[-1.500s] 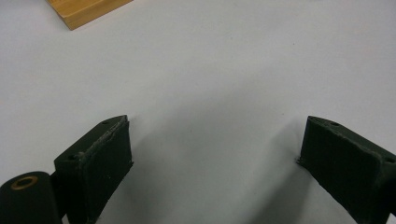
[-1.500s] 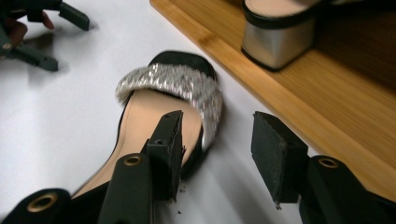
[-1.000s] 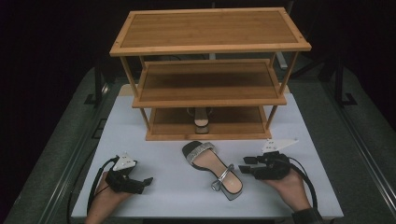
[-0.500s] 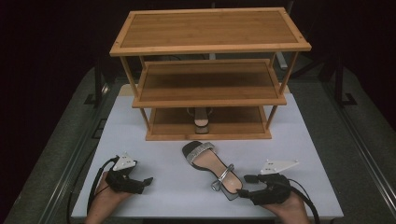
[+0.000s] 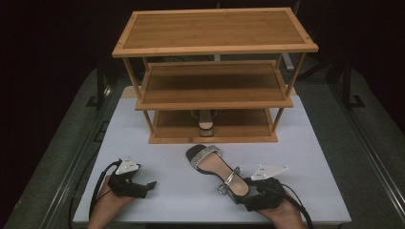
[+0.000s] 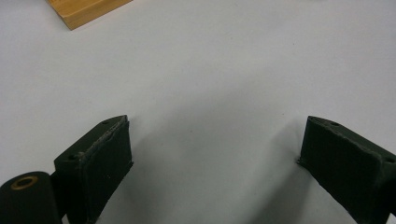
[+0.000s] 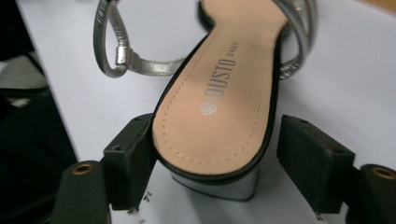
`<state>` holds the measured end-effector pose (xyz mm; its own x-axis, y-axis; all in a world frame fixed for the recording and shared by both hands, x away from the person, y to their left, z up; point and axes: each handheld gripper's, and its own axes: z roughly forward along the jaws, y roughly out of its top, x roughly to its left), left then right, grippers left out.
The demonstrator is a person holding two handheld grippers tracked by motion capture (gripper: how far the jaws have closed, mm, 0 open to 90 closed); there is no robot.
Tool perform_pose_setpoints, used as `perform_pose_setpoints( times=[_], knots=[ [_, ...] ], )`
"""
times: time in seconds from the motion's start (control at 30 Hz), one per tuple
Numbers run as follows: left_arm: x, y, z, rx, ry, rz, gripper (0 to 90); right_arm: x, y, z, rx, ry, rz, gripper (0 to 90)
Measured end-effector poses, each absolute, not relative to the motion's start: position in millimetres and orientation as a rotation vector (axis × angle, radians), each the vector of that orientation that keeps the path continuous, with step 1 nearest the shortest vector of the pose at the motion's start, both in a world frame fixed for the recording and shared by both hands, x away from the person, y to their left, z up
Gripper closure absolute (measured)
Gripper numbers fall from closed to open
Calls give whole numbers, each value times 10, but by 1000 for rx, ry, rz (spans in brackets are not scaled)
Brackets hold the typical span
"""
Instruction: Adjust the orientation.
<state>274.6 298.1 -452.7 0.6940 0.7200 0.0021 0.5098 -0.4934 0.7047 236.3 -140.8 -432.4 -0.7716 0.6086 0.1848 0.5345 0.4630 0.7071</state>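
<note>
The sandal (image 5: 215, 168) lies low centre on the table (image 5: 315, 162), before the rack (image 5: 215, 71); the right gripper (image 7: 215, 168) straddles its heel, jaws apart, one touching. It looks light, stiff-soled, straps floppy; the block heel seems the surest hold; the left gripper (image 5: 143, 187), lower left, gapes empty.

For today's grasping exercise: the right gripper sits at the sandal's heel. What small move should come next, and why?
Probably close the right gripper on the sandal: its jaws stand open on either side of the heel, one touching, the other apart, so nothing is held yet.

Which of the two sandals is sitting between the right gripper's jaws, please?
The sandal on the white table, its heel between the right gripper's open jaws; the other sandal stands on the rack's bottom shelf.
</note>
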Motion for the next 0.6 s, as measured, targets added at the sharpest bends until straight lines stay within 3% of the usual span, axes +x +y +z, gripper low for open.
perform_pose_setpoints(
  times=[0.3,0.6],
  knots=[
    [2746,2981,-4527,2204,935,388,80,2518,-1717,-4334,1075,2543,1162,276],
    [2748,2981,-4527,2205,935,387,80,2716,-1492,-4439,1049,2603,1221,266]
  ],
)
